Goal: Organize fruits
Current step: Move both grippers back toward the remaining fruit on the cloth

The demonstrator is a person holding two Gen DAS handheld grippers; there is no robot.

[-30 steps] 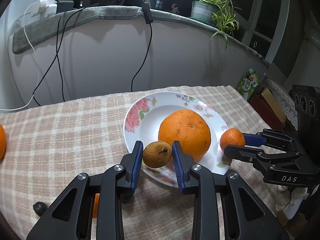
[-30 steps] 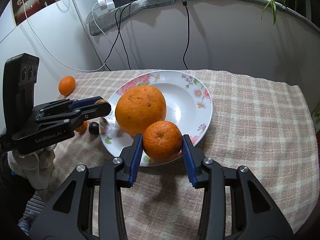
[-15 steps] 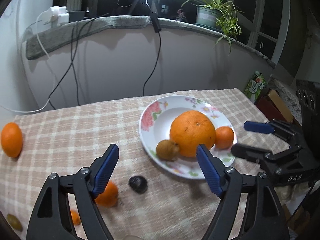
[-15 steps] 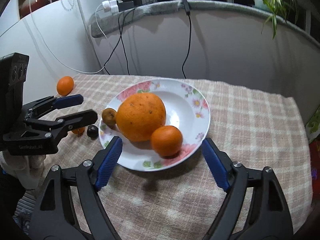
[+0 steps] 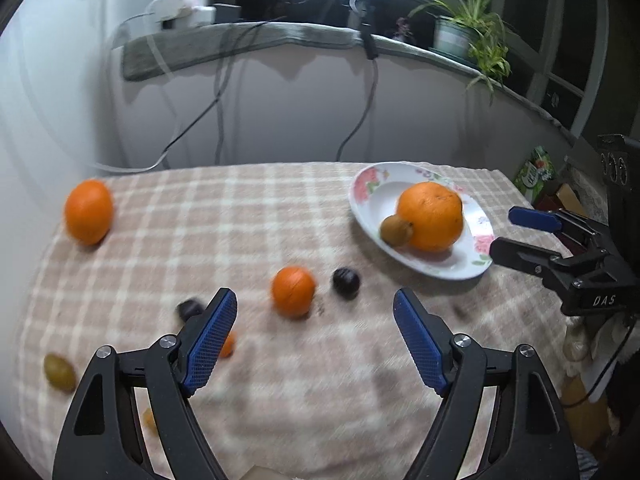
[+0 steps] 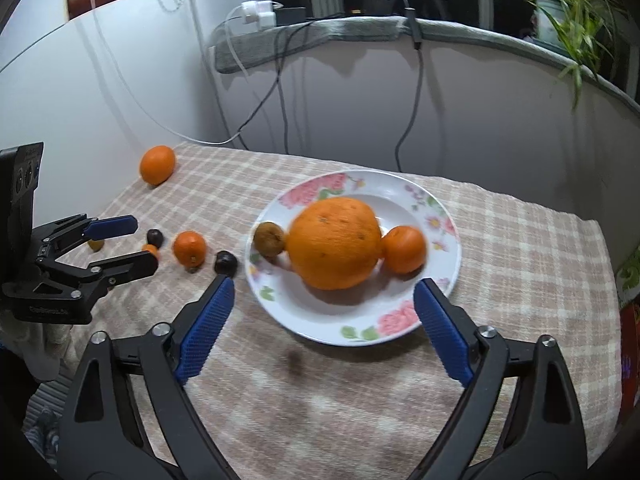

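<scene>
A flowered plate (image 6: 400, 328) holds a large orange (image 6: 336, 240), a small mandarin (image 6: 404, 248) to its right and a brown fruit (image 6: 270, 238) at its left rim. My right gripper (image 6: 323, 282) hangs just in front of the plate, its jaws opening with nothing pressed between them. My left gripper (image 5: 313, 293) is open over the checked cloth. Beyond its tips lie a small orange (image 5: 294, 296) and a dark plum (image 5: 346, 282). A second dark fruit (image 5: 190, 308) sits by its left finger. A bigger orange (image 5: 88, 212) rests at the far left.
A yellow-green fruit (image 5: 60, 372) and tiny orange fruits (image 5: 228, 344) lie near the cloth's front left. Cables (image 5: 360, 120) hang down the back wall under a sill with a potted plant (image 5: 460, 36). A green carton (image 5: 532, 172) stands past the table's right edge.
Both grippers opened, leaving the brown fruit and the mandarin on the plate, and drew back. The left one swung left over the loose fruits.
</scene>
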